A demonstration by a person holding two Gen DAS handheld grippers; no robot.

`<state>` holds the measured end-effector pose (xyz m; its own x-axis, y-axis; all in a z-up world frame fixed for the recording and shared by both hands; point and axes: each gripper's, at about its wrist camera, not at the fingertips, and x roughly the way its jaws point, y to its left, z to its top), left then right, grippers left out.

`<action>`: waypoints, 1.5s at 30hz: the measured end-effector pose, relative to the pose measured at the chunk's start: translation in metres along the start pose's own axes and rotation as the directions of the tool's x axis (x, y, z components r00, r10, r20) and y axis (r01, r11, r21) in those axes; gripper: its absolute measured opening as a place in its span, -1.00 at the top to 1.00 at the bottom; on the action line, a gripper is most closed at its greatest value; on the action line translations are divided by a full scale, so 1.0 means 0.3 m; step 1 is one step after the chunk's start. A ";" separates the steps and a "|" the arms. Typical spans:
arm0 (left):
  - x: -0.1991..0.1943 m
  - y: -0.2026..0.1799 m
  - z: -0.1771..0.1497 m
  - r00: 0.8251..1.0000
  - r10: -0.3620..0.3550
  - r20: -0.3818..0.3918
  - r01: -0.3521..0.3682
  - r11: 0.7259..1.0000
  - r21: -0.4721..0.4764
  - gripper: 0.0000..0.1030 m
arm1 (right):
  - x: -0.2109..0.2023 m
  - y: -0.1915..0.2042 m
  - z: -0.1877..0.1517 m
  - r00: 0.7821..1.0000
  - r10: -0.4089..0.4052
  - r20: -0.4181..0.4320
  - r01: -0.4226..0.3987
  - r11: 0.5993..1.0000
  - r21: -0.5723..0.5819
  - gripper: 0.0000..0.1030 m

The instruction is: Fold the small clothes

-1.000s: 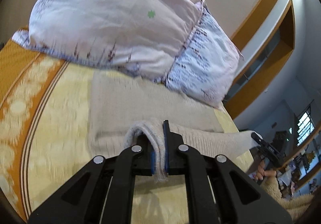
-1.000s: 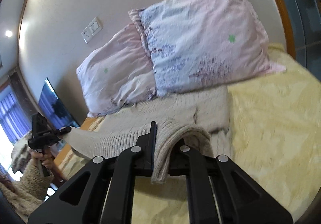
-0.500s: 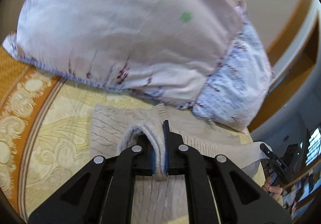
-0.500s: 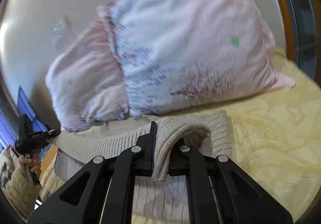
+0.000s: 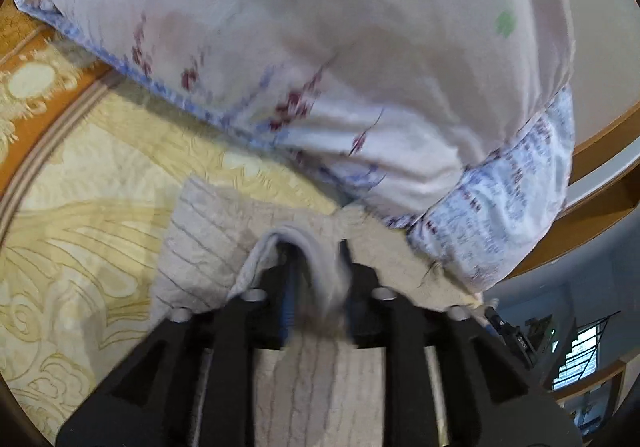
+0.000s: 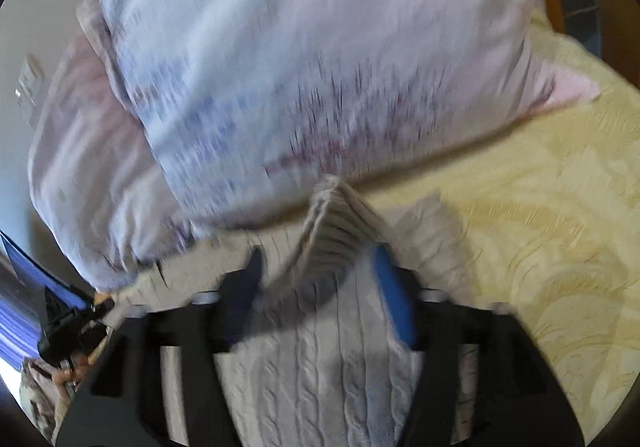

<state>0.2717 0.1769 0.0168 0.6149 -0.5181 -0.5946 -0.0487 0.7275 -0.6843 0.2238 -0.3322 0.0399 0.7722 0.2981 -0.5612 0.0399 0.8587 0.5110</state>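
Note:
A beige cable-knit sweater (image 5: 208, 247) lies folded on the yellow bedspread, just in front of the pillows; it also shows in the right wrist view (image 6: 316, 367). My left gripper (image 5: 318, 287) has its jaws parted, with the sweater's hem edge (image 5: 324, 279) slipping loose between them. My right gripper (image 6: 320, 275) is open wide, its blue pad (image 6: 396, 303) bare, and a ribbed fold (image 6: 336, 223) of the sweater stands up free between the fingers. The left gripper also shows at the far left of the right wrist view (image 6: 68, 323).
Two large floral pillows (image 5: 320, 67) (image 6: 300, 67) lean against the wall right behind the sweater. The yellow patterned bedspread (image 6: 540, 227) stretches to the right; its orange border (image 5: 36, 87) runs at the left. A wooden headboard ledge (image 5: 600, 183) is at right.
Both grippers carried the sweater's edge forward toward the pillows and lowered it onto the garment. Both then opened from shut on the fabric, letting it go.

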 end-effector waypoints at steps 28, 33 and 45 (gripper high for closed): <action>-0.115 0.015 -0.201 0.978 0.196 -0.067 -0.170 0.944 0.283 0.48 | -0.169 -0.095 -0.190 0.993 -0.028 -0.119 0.008 0.986 -0.164 0.77; -0.127 0.036 -0.203 0.982 0.170 -0.082 -0.144 0.957 0.252 0.85 | -0.192 -0.084 -0.194 0.996 -0.023 -0.083 0.008 0.985 -0.170 0.82; -0.219 0.037 -0.212 0.989 0.130 -0.074 -0.104 0.953 0.284 0.88 | -0.276 -0.109 -0.226 0.997 -0.054 -0.055 0.047 0.993 -0.109 0.83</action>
<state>0.1807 0.1905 0.0216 0.5432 -0.4513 -0.7080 0.1136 0.8750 -0.4706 0.1157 -0.3567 0.0255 0.7330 0.2740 -0.6226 0.0069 0.9123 0.4096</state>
